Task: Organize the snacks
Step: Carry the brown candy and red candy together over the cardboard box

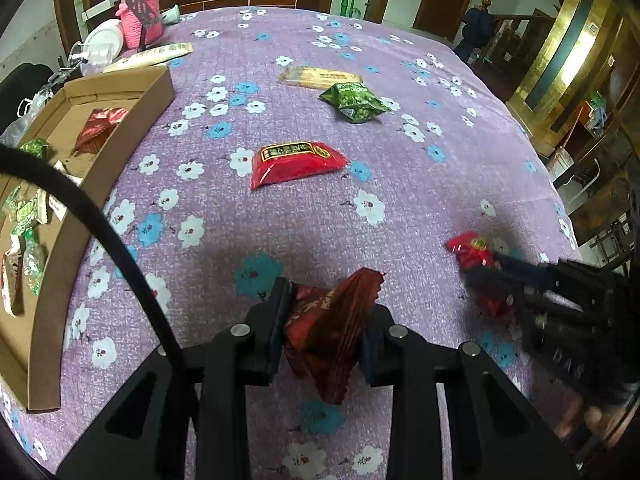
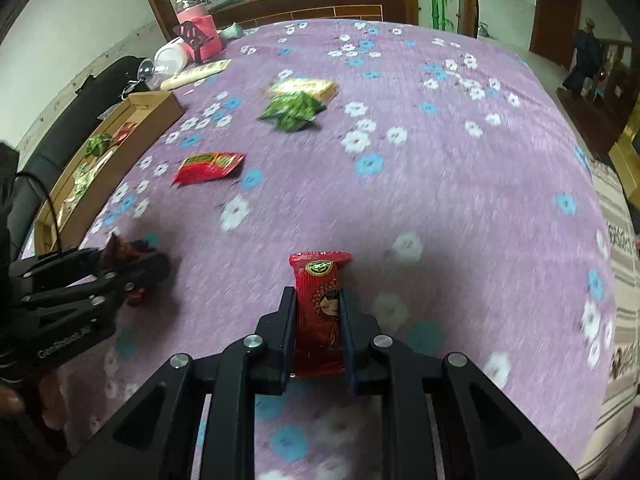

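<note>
My left gripper is shut on a dark red crinkled snack packet, held above the purple floral tablecloth. My right gripper is shut on a bright red snack packet with a cartoon face; it also shows at the right of the left wrist view. The left gripper appears at the left of the right wrist view. A cardboard tray at the left holds several red and green snacks. On the cloth lie a red packet, a green packet and a tan packet.
A pink knitted jar holder, a white lid and a long cream tube stand at the table's far left. A black cable crosses near the tray. The table edge drops off at the right.
</note>
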Demonstrator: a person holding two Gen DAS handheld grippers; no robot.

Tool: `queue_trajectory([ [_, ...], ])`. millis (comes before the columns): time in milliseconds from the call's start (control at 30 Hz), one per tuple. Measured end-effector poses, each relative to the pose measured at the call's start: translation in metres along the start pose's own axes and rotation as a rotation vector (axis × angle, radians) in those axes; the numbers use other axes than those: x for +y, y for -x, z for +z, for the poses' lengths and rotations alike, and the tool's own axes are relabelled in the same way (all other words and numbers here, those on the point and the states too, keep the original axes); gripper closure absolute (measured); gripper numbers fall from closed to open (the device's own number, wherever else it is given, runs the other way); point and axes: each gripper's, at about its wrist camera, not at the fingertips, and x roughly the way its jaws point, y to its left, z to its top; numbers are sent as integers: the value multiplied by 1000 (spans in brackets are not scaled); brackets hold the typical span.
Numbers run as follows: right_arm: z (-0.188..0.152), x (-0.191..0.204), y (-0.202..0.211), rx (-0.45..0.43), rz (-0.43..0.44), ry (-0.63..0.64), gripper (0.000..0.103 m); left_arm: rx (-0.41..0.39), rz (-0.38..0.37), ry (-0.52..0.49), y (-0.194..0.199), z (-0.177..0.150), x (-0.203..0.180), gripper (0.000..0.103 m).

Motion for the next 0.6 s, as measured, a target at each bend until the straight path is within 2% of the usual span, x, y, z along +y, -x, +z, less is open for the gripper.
queue_trajectory([
  [400, -3, 36, 9, -19, -5, -7, 84, -24, 7, 4, 9, -2, 18, 71],
  [600, -5, 45, -1, 0, -41, 7, 83, -8, 24, 35, 6, -2, 39, 71],
])
